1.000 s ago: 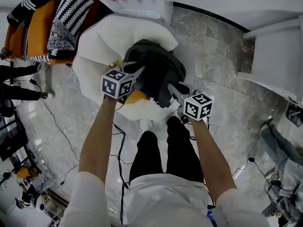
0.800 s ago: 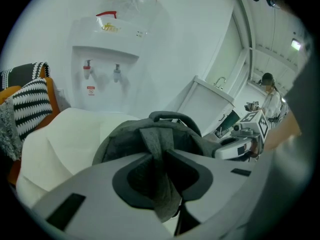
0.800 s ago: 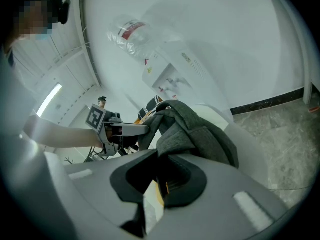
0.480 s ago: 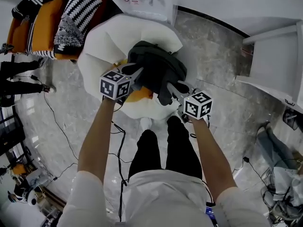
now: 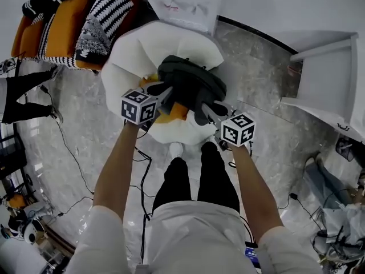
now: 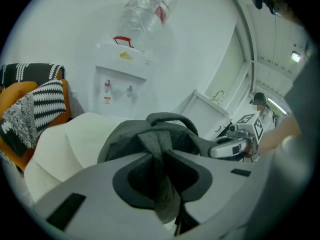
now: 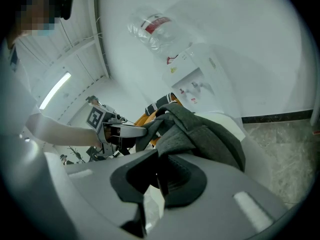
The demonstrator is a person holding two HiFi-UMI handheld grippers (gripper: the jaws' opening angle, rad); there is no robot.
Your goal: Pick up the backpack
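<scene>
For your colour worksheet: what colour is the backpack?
The backpack is dark grey, clearest in the left gripper view.

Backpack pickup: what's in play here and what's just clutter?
In play: backpack; left gripper and right gripper, both clamped on its fabric; white seat beneath it.
Clutter: orange armchair with striped throws; water dispenser; floor cables.
</scene>
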